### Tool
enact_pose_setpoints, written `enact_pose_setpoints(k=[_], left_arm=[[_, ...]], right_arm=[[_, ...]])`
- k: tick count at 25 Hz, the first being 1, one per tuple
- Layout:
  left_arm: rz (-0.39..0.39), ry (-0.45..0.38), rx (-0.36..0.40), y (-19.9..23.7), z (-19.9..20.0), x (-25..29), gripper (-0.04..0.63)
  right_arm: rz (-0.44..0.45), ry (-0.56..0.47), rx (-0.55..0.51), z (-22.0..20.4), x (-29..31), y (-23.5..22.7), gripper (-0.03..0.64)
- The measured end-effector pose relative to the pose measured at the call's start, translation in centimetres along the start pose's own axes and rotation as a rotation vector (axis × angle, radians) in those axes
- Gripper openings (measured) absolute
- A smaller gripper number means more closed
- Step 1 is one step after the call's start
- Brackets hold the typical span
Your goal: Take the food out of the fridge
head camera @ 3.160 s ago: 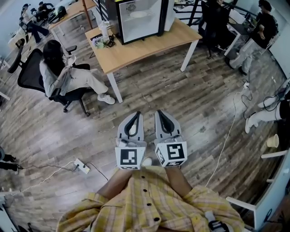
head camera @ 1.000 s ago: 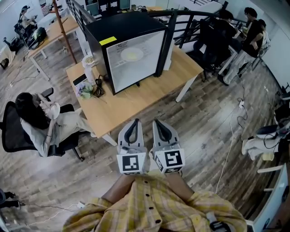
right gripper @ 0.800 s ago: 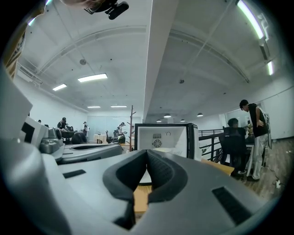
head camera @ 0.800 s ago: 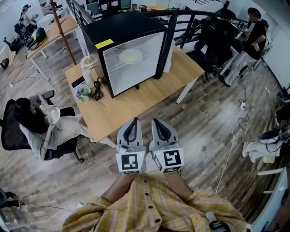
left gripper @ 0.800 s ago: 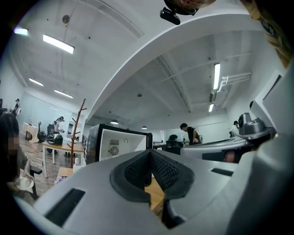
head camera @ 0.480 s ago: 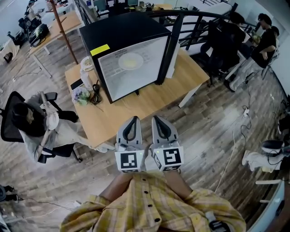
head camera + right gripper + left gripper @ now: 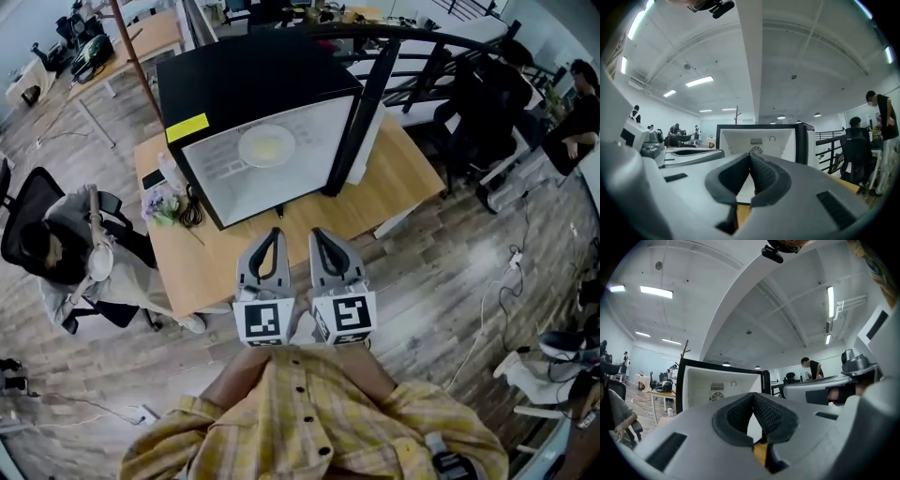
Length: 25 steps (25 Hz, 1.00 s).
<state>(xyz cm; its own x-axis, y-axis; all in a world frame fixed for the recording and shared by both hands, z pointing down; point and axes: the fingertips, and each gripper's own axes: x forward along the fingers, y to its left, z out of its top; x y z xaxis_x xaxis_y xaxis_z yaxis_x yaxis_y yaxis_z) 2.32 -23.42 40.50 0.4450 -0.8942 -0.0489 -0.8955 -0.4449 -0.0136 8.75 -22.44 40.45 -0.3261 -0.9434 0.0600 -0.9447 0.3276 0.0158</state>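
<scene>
A black mini fridge (image 7: 253, 103) stands on a wooden table (image 7: 394, 187), and its white inside faces me. Its door (image 7: 361, 117) looks swung out to the right. A pale plate of food (image 7: 266, 147) shows inside the fridge. My left gripper (image 7: 273, 232) and right gripper (image 7: 316, 232) are held side by side, level, over the table's near edge. Both are shut with nothing in them. The left gripper view shows shut pads (image 7: 753, 394) before the fridge (image 7: 717, 385). The right gripper view shows the same: the gripper (image 7: 750, 156) shut, the fridge (image 7: 759, 138) straight ahead. The plate is hidden in both gripper views.
A person sits on a black chair (image 7: 66, 244) left of the table. Flowers and small items (image 7: 167, 192) stand on the table's left end. A black railing (image 7: 441, 42) and seated people (image 7: 487, 103) are at the right. Cables (image 7: 469, 347) lie on the wood floor.
The table and fridge have come closer and lower in the head view. Both grippers stayed shut side by side and now reach over the table's near edge.
</scene>
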Motion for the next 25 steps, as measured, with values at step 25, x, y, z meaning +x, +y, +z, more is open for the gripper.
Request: enact_pose_setpoints(k=[25], left_arm=[[0.164, 0.114, -0.049, 1.9, -2.6, 8.1, 0.008]], right_arm=[[0.164, 0.009, 0.083, -0.6, 6.6, -4.9, 0.008]])
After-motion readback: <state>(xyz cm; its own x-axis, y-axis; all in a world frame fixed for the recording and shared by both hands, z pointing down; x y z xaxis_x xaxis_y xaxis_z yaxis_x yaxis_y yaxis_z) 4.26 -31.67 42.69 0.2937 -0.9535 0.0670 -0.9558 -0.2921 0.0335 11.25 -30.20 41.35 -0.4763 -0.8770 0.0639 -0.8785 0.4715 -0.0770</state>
